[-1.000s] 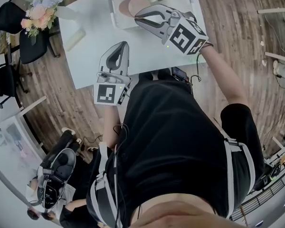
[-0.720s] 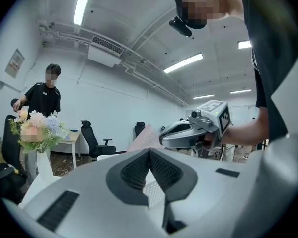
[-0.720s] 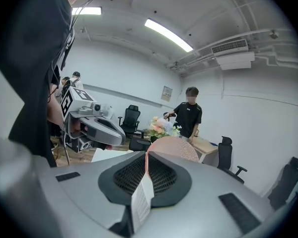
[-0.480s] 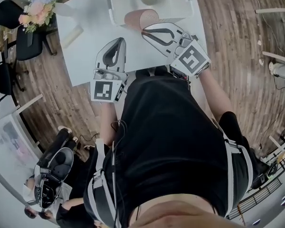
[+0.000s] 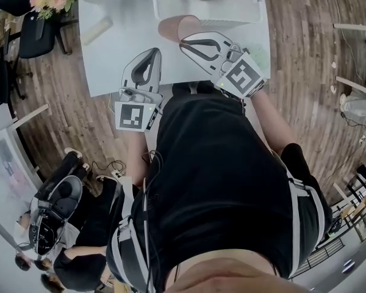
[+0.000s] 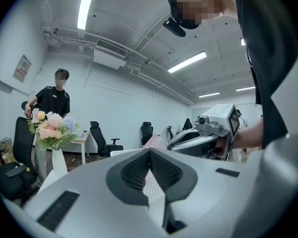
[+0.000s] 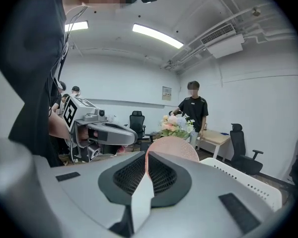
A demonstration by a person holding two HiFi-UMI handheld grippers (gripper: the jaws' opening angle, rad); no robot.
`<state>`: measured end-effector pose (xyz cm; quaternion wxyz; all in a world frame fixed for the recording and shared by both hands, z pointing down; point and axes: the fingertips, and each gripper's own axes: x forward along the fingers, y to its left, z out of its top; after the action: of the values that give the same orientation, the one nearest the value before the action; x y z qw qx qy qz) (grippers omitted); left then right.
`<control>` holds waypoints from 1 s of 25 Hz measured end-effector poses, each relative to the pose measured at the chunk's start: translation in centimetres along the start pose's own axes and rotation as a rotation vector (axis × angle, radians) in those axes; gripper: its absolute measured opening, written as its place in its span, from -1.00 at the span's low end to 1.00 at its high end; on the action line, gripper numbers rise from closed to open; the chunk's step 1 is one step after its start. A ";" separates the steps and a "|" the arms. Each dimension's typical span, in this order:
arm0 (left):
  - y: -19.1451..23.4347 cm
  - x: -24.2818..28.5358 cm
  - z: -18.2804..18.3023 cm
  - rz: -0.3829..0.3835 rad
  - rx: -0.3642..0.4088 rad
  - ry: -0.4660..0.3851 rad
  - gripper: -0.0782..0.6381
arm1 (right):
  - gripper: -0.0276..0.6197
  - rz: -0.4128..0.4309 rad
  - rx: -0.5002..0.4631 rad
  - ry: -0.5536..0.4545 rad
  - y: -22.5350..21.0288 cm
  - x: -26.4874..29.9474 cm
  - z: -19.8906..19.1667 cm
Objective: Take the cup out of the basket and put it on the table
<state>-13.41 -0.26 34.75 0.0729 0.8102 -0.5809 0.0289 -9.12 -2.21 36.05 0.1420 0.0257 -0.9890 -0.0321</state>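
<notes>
While the right gripper (image 5: 184, 40) pinches the cup (image 5: 174, 27) by its wall, jaws nearly closed, the cup hangs at the basket's (image 5: 251, 11) near-left corner, over the table (image 5: 119, 41); the left gripper (image 5: 152, 54) is closed and empty.

Your right gripper (image 7: 147, 157) has its jaws pinched on the wall of the pink cup (image 7: 176, 148), which rises just past them. Your left gripper (image 7: 102, 129) hangs to the left. The white basket (image 7: 248, 180) sits lower right, with the flowers (image 7: 176, 125) behind the cup.

White table (image 5: 122, 35) bearing white basket (image 5: 250, 18)
</notes>
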 end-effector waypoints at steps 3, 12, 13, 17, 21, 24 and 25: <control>1.3 -1.8 -0.5 0.049 -0.017 0.002 -0.72 | -0.82 0.056 -0.003 0.024 1.4 2.4 -0.7; 3.1 -5.7 -1.9 0.211 -0.055 0.012 -0.72 | -0.82 0.228 -0.142 0.264 5.2 9.3 -7.7; 3.3 -6.2 -1.9 0.225 -0.057 0.010 -0.72 | -0.82 0.247 -0.156 0.297 5.6 10.1 -8.8; 3.9 -8.3 -2.6 0.279 -0.065 0.017 -0.72 | -0.82 0.304 -0.218 0.434 7.4 12.9 -13.3; 4.0 -9.7 -3.5 0.312 -0.086 0.027 -0.72 | -0.82 0.357 -0.252 0.527 9.0 15.2 -16.8; 4.1 -10.3 -4.0 0.322 -0.094 0.035 -0.72 | -0.82 0.374 -0.277 0.587 9.7 16.1 -18.9; 4.1 -10.4 -4.3 0.325 -0.097 0.043 -0.72 | -0.82 0.376 -0.285 0.605 9.8 16.2 -19.4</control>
<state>-20.52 8.84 37.94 0.1187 0.7003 -0.7033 0.0293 -19.56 5.55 59.86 0.4328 -0.1677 -0.8756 -0.1338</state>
